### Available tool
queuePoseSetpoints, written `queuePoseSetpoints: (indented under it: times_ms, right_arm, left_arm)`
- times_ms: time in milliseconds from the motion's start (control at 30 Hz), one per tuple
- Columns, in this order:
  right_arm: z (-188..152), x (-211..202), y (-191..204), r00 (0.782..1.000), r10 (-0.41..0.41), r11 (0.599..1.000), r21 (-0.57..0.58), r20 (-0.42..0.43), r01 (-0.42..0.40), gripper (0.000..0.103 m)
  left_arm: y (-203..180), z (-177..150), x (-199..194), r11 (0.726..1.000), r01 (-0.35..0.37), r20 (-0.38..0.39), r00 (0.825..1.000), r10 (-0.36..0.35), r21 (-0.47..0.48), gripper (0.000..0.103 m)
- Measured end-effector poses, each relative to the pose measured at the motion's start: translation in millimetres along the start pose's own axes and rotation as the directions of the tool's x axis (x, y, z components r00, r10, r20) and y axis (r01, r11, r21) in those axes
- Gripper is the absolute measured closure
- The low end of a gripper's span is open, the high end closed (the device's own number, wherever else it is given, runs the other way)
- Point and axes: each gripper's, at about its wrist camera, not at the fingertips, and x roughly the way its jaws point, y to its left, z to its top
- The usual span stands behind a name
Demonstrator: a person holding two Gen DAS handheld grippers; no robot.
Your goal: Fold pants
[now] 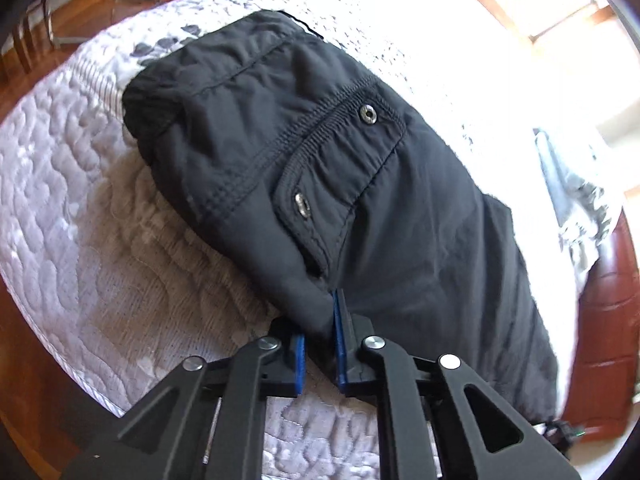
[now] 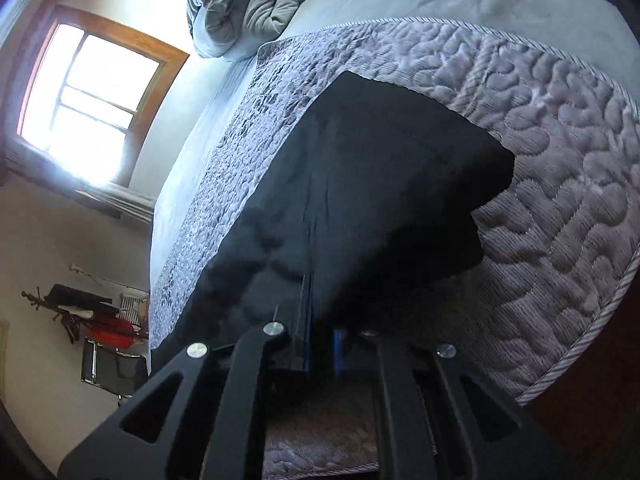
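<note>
Here the black pants (image 1: 320, 168) lay on the quilted mattress (image 1: 80, 184), spread away from both claws. The left gripper (image 1: 320, 344) was nearly closed, its blue pads (image 1: 341, 340) pinching a fold of the fabric's near edge — the cloth ran between the jaws and rose directly ahead of them. Just beyond the left claw sat a flap pocket with two metal snaps (image 1: 367, 113), the waistband end lying farthest from it. The right gripper (image 2: 316, 340) was likewise clamped narrow on the pants (image 2: 360, 184); dark cloth draped over and between its fingers, hiding most of the right-hand one. Ahead of that claw the garment lay flat on the mattress (image 2: 560, 184), its far corner squared off. Beyond and to the left of it — a rumpled grey comforter (image 2: 248, 4) and a bright window (image 2: 92, 100).
</note>
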Motion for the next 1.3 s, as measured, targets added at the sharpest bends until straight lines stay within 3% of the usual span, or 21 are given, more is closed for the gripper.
queuePoseSetpoints:
  times_ms: [233,367,433,600,800,867,933,967,1000,1133,1233,1300]
  right_arm:
    - [15,-19,28,0.997,0.065,0.995,-0.073,0.044,-0.062,0.096]
    - [15,-3,12,0.999,-0.032,0.998,-0.053,-0.013,0.031,0.095]
    - [8,4,-5,0.998,-0.050,0.999,-0.015,-0.038,0.050,0.088]
    - [-5,-3,-26,1.000,-0.007,0.998,0.067,0.000,0.007,0.043]
    - [-13,-13,-41,1.000,0.008,0.989,0.144,0.029,-0.012,0.039]
    - [-12,-8,-42,1.000,0.004,0.989,0.148,0.029,-0.008,0.037]
    - [-8,-1,-42,0.999,0.011,0.988,0.152,0.043,-0.017,0.046]
    - [-4,3,-40,0.999,0.009,0.989,0.148,0.046,-0.015,0.068]
    - [1,7,-39,0.999,0.010,0.989,0.148,0.036,-0.015,0.078]
    - [13,8,-22,0.998,-0.028,0.995,0.096,0.061,0.022,0.090]
    - [8,-2,17,0.977,-0.164,0.981,-0.086,0.133,0.176,0.093]
    - [2,-9,50,0.962,-0.192,0.952,-0.199,0.195,0.231,0.093]
  left_arm:
    - [-8,-4,-25,0.998,0.030,0.108,0.994,-0.035,0.051,0.094]
    - [25,-12,-17,1.000,0.026,0.053,0.998,-0.025,-0.007,0.093]
    - [29,-12,-15,1.000,0.027,0.057,0.998,-0.027,-0.010,0.091]
    - [20,-14,-21,0.997,-0.050,0.063,0.997,0.047,0.053,0.079]
    - [24,-24,-37,0.993,-0.094,0.090,0.992,0.087,0.066,0.075]
    - [27,-32,-47,0.985,-0.149,0.127,0.982,0.138,0.086,0.067]
    - [27,-35,-52,0.977,-0.189,0.146,0.974,0.174,0.095,0.050]
    - [25,-38,-54,0.974,-0.204,0.158,0.970,0.187,0.098,0.043]
    - [21,-39,-54,0.974,-0.205,0.165,0.968,0.187,0.100,0.042]
    - [21,-47,-59,0.975,-0.202,0.169,0.968,0.185,0.090,0.024]
    - [14,-49,-55,0.976,-0.197,0.170,0.969,0.179,0.092,0.024]
    - [14,-52,-54,0.977,-0.192,0.163,0.971,0.174,0.098,0.024]
